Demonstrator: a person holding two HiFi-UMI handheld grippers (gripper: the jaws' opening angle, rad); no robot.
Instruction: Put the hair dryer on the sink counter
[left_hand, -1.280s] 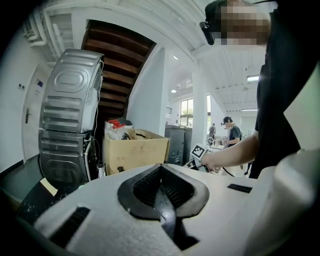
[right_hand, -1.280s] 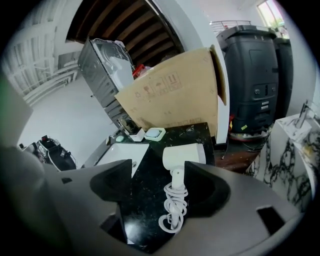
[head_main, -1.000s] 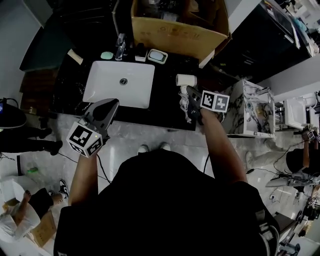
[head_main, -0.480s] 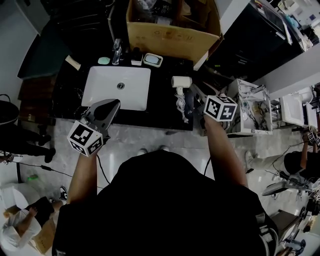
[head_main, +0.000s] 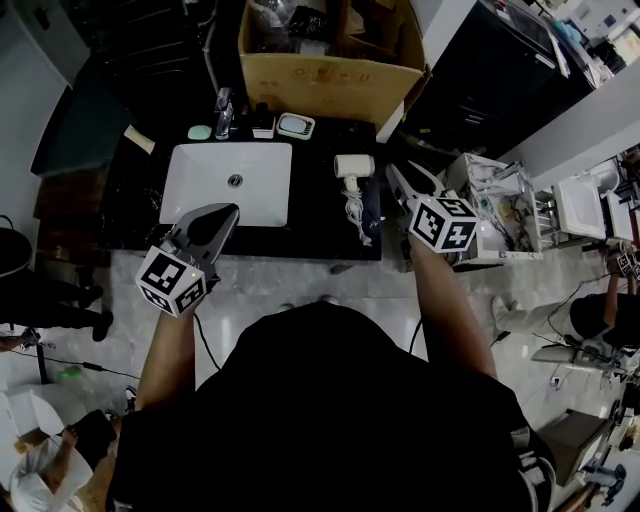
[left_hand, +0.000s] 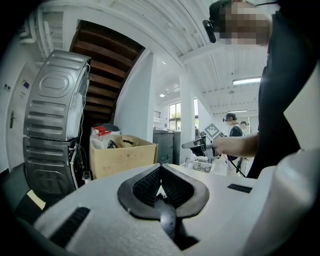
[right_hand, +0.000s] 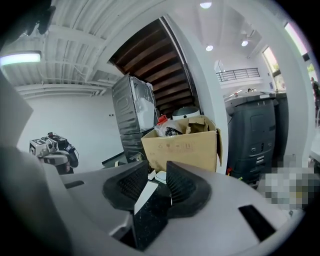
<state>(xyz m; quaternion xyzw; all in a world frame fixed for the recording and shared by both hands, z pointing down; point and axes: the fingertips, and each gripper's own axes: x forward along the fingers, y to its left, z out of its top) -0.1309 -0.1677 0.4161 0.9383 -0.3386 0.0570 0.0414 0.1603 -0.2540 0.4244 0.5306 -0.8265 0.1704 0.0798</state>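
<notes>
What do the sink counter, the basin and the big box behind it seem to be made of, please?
Sink counter: likely polished stone, black and finely speckled. Basin: probably glazed ceramic, smooth plain white. Box: cardboard, matte brown with open flaps.

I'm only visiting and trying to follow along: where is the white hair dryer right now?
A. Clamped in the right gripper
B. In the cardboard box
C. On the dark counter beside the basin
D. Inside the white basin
C: in the head view the hair dryer lies on the dark counter, to the right of the white basin, with its cord trailing toward the counter's front edge.
</notes>
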